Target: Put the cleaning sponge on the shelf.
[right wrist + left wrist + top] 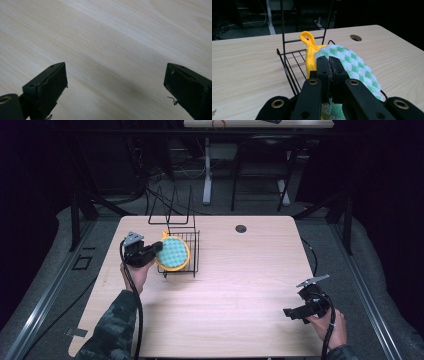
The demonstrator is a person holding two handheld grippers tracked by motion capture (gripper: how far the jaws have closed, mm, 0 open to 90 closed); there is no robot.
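Table [240, 285], light wood. Black wire rack [182, 251] at its far left. I see the round green-checked, yellow-edged potholder [173, 253] inside the rack, my left gripper [156, 247] clamped on its near edge. Right gripper [290, 312], near right, jaws wide apart, holding nothing.

No readable text, labels, brands, numbers or signs anywhere.
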